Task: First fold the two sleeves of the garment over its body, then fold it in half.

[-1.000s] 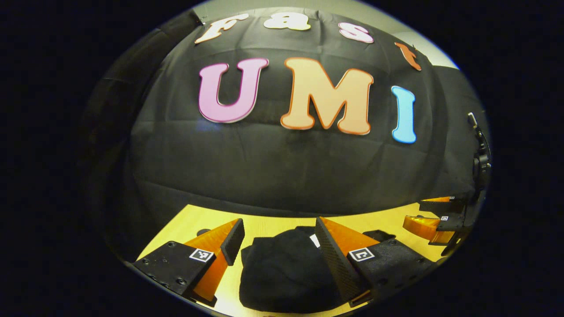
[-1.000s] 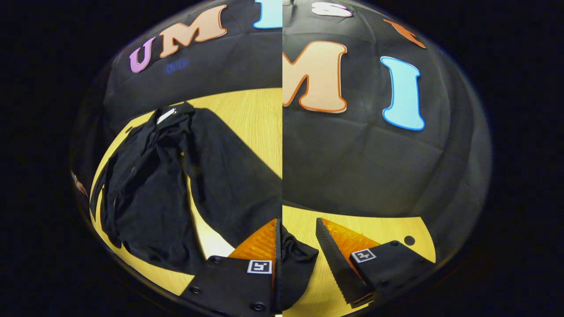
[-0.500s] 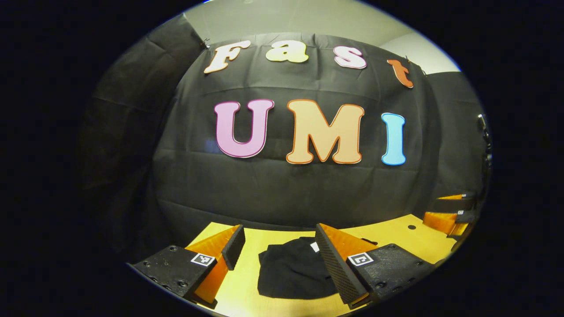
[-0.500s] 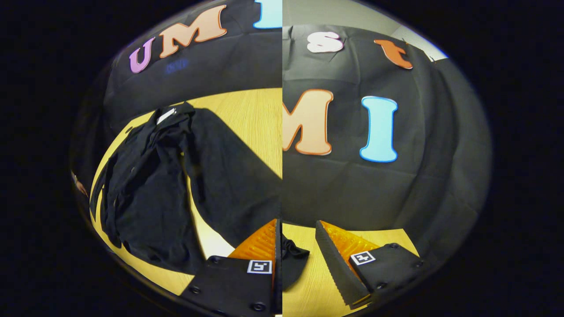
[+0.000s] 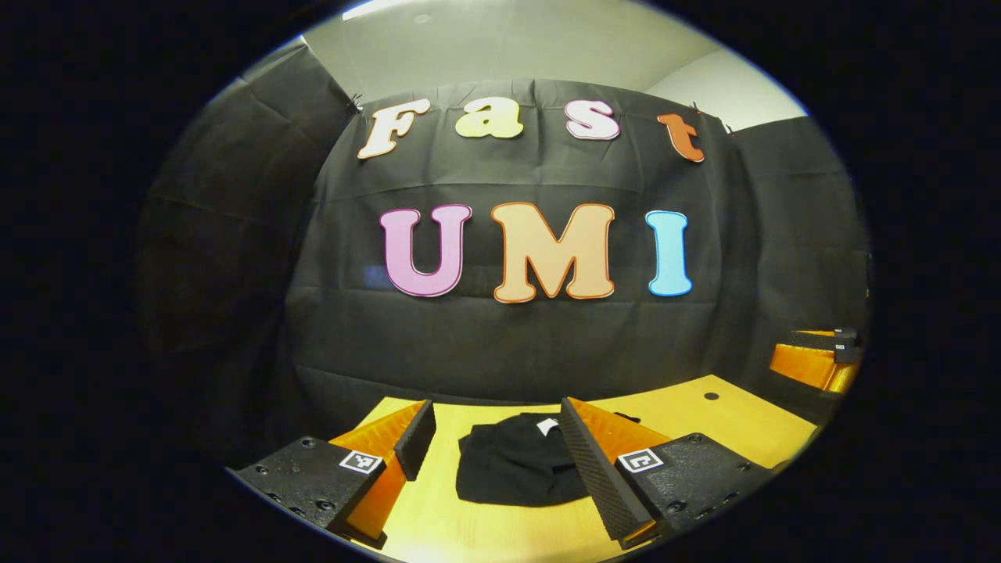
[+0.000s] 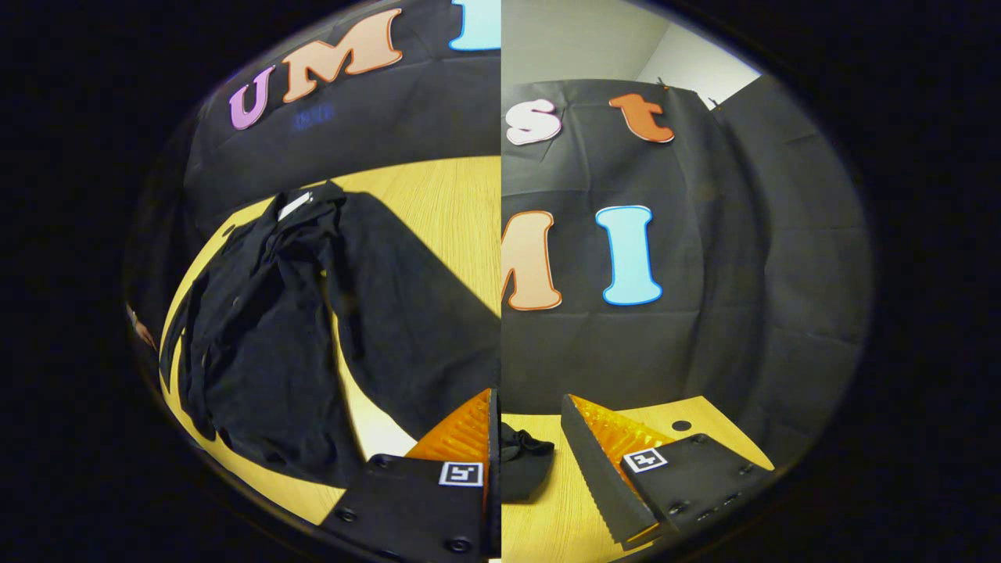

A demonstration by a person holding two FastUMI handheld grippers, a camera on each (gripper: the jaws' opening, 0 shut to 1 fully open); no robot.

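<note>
Hovering over the garment point(image 5: 508, 473) with left gripper point(image 5: 496, 414) and right gripper point(image 6: 528, 407) both spread, risking the unpressed fold slumping open.

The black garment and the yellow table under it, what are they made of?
The black garment looks like soft, matte cloth: it lies in a rumpled bundle with folds and a small white tag. The yellow table looks like pale wood or wood-look board with a smooth finish; faint grain lines show in the right gripper view. Which one, I cannot tell.
</note>
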